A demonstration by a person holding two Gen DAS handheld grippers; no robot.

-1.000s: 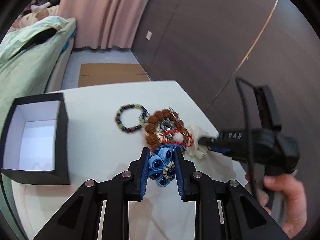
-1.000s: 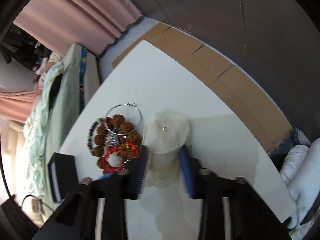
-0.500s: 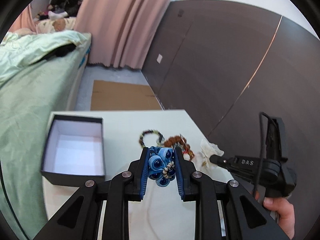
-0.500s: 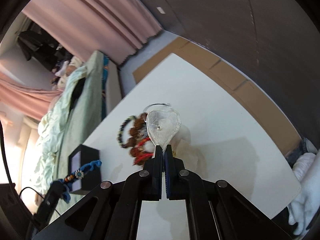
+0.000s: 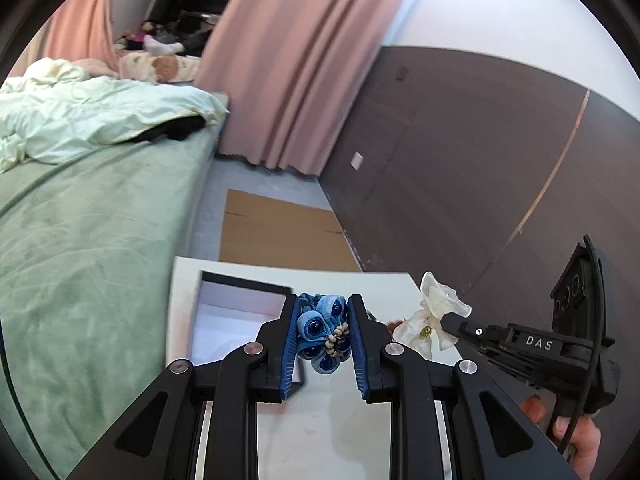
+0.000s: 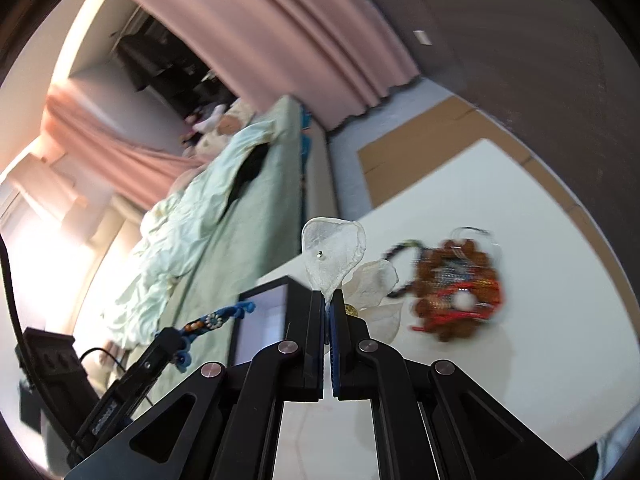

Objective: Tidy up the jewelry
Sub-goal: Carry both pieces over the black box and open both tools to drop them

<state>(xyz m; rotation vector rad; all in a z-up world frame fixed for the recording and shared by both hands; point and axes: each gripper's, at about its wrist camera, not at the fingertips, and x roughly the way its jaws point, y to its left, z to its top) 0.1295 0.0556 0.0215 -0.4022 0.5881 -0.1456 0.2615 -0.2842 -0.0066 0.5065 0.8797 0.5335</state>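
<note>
Left gripper [image 5: 325,338] is nearest in the left wrist view – jaws clamped on a blue fabric bracelet [image 5: 322,332], bunched up btwn the two blue pads, w/ a small cream bead cluster at its right side. The bundle fills the gap and sticks out a bit past the fingertips. It's held up off the white table [image 5: 320,420], just in front of and slightly right of the black box [image 5: 244,286], whose pale interior shows open beside the left finger.

To the right in the same view, the right gripper [image 5: 450,322] comes in from the side, jaws pinched together on a white petal flower piece [image 5: 434,312] w/ a small gold centre. The flower is at the very tip, petals fanning up and left, also off the table.

Right wrist view: right gripper's jaws are closed to a thin slit, the translucent petal [image 6: 332,252] standing up from btwn the tips, a tiny metal stud in it. More petals hang just behind the right finger. The black box is just past the left finger. Further right on the table – a blurred pile of brown bead, red and dark bracelets [image 6: 456,288], well apart from both claws.

Beyond: green bed [image 5: 88,216], cardboard sheet [image 5: 280,236] on the floor, pink curtains [image 5: 288,80], dark wall panels [image 5: 460,168].
</note>
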